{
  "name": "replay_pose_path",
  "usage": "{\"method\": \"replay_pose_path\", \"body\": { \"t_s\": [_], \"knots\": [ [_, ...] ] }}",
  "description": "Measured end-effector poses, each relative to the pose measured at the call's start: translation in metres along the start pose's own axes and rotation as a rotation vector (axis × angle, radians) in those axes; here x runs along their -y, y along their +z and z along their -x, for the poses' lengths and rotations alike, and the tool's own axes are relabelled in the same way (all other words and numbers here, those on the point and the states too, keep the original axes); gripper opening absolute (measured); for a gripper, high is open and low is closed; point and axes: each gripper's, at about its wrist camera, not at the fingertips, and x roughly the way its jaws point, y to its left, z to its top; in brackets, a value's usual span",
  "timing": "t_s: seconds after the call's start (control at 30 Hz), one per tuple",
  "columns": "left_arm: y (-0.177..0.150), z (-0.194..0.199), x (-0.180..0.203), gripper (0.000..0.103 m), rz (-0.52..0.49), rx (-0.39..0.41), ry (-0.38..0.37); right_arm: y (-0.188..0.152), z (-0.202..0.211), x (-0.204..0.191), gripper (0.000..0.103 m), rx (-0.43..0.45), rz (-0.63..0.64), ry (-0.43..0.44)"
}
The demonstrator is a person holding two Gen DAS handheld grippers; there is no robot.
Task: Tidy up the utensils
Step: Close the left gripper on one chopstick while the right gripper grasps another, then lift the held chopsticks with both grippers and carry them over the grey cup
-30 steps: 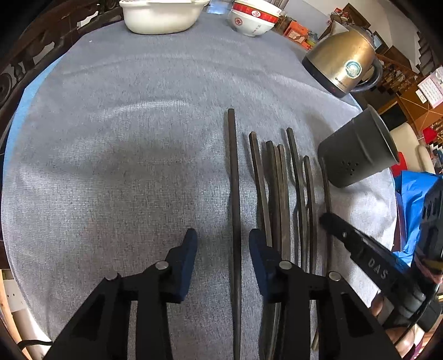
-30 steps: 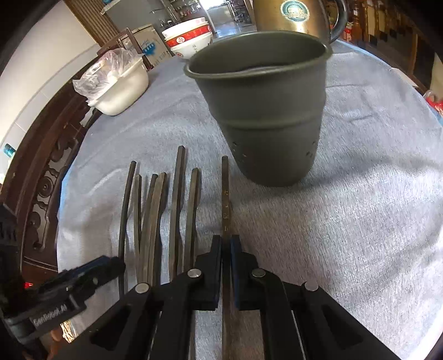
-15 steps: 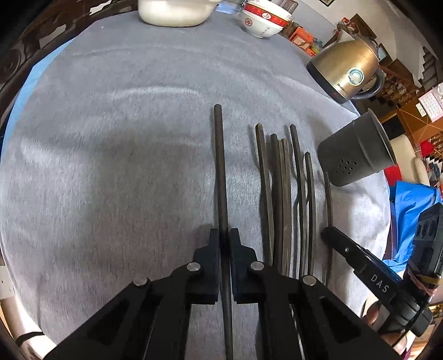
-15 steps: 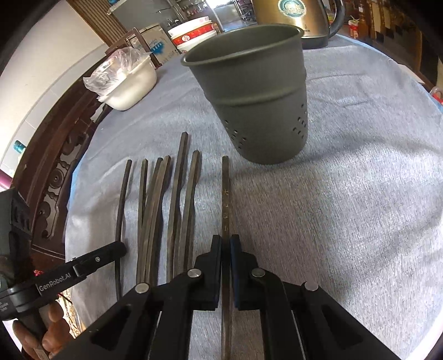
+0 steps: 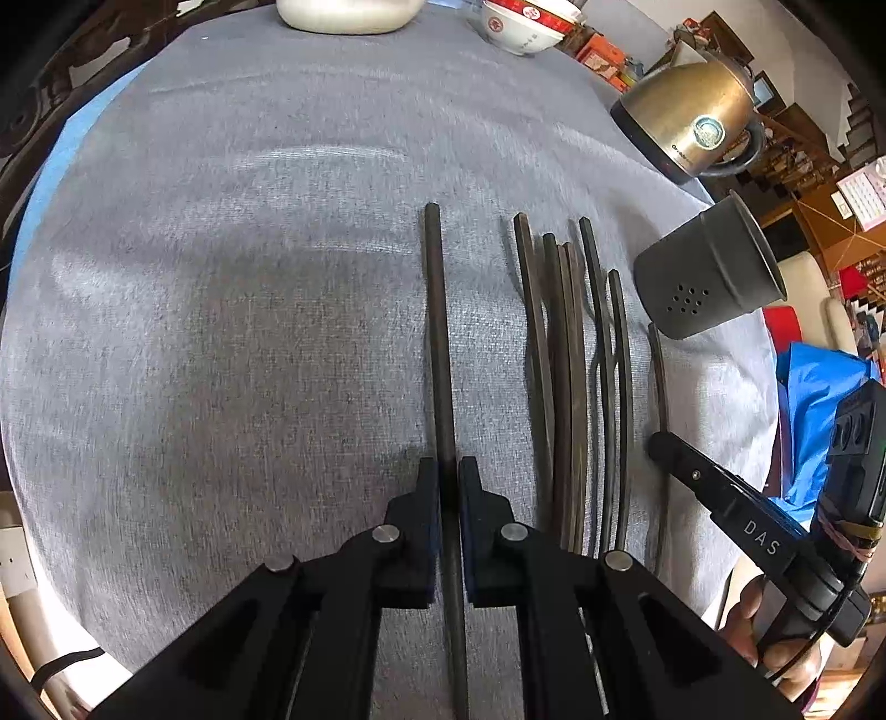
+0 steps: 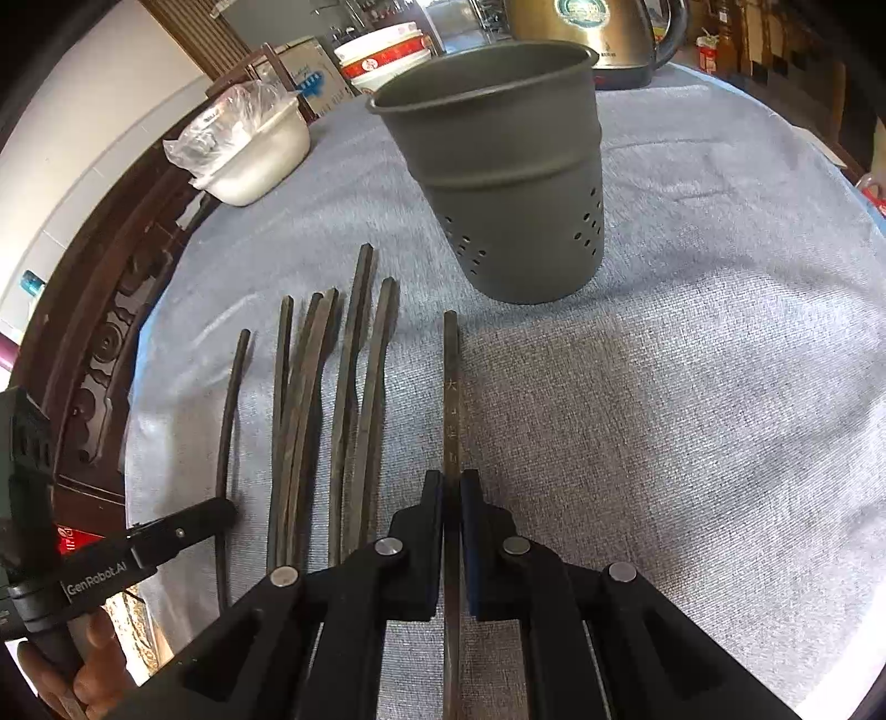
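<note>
Several dark chopsticks lie side by side on the grey cloth [image 5: 221, 332]. My left gripper [image 5: 448, 471] is shut on the leftmost chopstick [image 5: 437, 332], which points away from me. My right gripper [image 6: 451, 482] is shut on the rightmost chopstick [image 6: 451, 387], which has pale engraved characters. The rest of the chopsticks [image 5: 570, 360] lie between the two; they also show in the right wrist view [image 6: 332, 399]. A dark grey perforated utensil holder [image 6: 509, 183] stands upright just beyond the right chopstick's tip; it also shows in the left wrist view [image 5: 703, 277].
A brass kettle [image 5: 686, 116] stands behind the holder. A white dish [image 6: 249, 160] with a plastic bag and a red-and-white bowl [image 5: 526, 25] sit at the far edge. Carved dark wood [image 6: 94, 343] rims the round table. A blue bag [image 5: 814, 399] lies right of the table.
My left gripper was open around the leftmost chopstick and has shut on it. My right gripper stays shut on its chopstick and has drawn back from the holder.
</note>
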Motion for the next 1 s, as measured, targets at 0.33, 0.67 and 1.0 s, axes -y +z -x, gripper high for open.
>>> {"method": "replay_pose_path", "body": {
  "t_s": [0.33,0.67,1.0],
  "knots": [
    [0.026,0.003,-0.007,0.029,0.011,-0.015,-0.013,0.022,-0.009,-0.015,0.010,-0.020,0.046,-0.097],
    [0.070,-0.006,-0.002,0.030,0.060,-0.001,-0.003,0.046,-0.023,-0.025,0.010,0.010,0.037,-0.109],
    [0.076,-0.001,0.001,0.006,0.077,0.057,0.053,0.045,-0.004,-0.021,0.006,0.076,0.061,-0.034]
  ]
}}
